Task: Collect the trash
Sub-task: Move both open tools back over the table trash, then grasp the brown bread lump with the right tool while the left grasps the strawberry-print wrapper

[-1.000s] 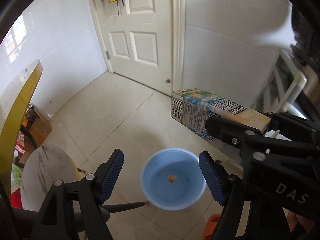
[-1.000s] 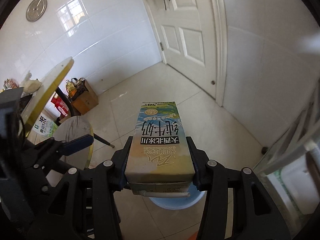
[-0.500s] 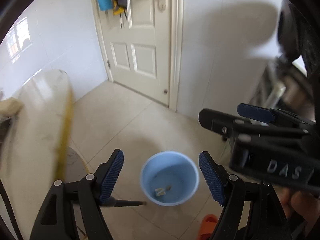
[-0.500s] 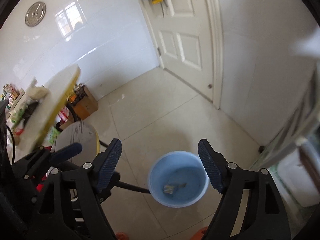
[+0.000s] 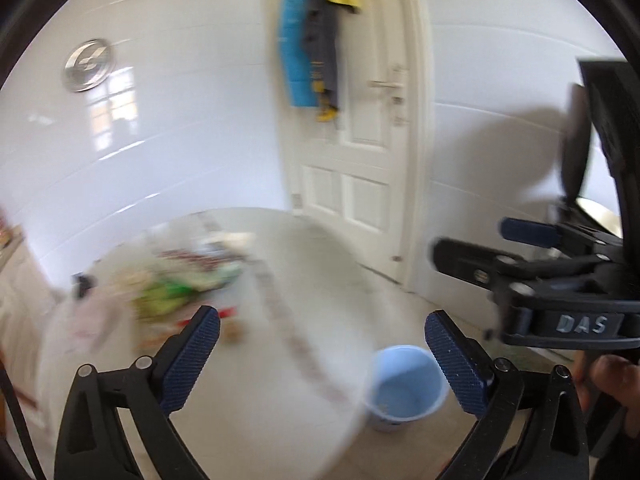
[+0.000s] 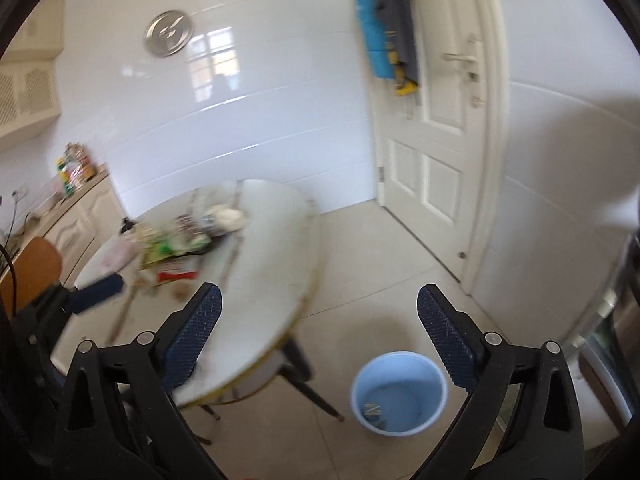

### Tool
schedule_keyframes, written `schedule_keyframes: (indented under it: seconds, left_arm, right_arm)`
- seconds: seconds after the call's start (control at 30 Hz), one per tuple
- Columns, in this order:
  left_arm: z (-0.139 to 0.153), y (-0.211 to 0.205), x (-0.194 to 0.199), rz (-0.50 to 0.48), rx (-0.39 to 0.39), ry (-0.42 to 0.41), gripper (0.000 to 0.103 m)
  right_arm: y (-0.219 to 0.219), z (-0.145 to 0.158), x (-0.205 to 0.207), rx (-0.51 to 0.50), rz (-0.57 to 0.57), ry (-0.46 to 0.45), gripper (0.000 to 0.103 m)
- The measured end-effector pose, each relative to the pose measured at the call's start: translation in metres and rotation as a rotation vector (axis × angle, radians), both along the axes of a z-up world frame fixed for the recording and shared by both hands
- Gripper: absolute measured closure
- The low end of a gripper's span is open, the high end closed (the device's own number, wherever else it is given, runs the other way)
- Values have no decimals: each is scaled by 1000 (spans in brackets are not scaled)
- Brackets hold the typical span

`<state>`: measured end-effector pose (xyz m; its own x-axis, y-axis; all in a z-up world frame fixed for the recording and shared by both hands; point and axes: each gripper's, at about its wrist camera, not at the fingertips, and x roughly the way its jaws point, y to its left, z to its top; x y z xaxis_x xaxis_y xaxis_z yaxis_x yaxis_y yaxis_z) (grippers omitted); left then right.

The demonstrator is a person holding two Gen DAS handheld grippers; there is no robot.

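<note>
Trash point(image 6: 176, 246) is lying in a blurry heap on the round white table point(image 6: 272, 264). Down on the floor beside it, the blue bucket point(image 6: 399, 394) is holding a small carton. Both the left gripper point(image 5: 322, 354) and the right gripper point(image 6: 318, 338) are opening wide, gripping nothing.

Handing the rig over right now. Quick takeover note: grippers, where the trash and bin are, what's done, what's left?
Left gripper: jaws opening, nothing between them.
Right gripper: jaws opening, nothing between them.
Blue bin stands on the floor beside the round table, with a carton lying at its bottom.
Left: the blurred pile of wrappers and packets on the table. Go there next.
</note>
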<state>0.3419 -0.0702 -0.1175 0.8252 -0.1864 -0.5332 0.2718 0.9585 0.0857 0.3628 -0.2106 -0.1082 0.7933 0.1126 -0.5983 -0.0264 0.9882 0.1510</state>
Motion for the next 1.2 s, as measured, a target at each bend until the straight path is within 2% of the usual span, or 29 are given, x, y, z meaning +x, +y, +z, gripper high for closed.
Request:
schedule_keyframes:
  seconds: [0.07,0.17,0.27,0.33,0.53,0.63,0.73,0.83,0.9,0.97,1.07,1.2]
  left_arm:
    - [0,36,-9,57,-4,16,1]
    - [-9,74,3,122,5,58,1]
    - [-20,96,20,178,19,88,1]
    - [-20,109,12,200,3,104,1]
    - [-29,141,31,249,2,151,1]
    - [-34,147,45,263,3,179,1]
    - [-35,149,56,269,-6,202,1]
    - [-42,147,72,255,-19,219,1]
    - [-45,143,83,250,-17,226,1]
    - [-49,138,92,244,-13,250,1]
    - [-53,133,107,234,-30,304,1]
    - [-52,128,119,263,-7,294,2]
  right_arm:
    - [32,-2,9,-11,50,23,4]
    - [75,-14,29,-38,128,65,4]
    - [111,-29,48,-63,188,105,4]
    - [132,-41,67,-97,218,142,4]
    - [153,-78,101,-115,270,216,5]
    - [162,-91,116,-119,292,240,13]
    - [166,-99,124,-124,307,262,26]
    - [166,-101,125,-128,328,252,45]
    - [164,-100,125,-137,344,248,65]
    - [159,-98,126,-137,342,258,76]
    - [147,-96,124,-90,348,260,76]
    - [140,-95,119,-61,356,254,76]
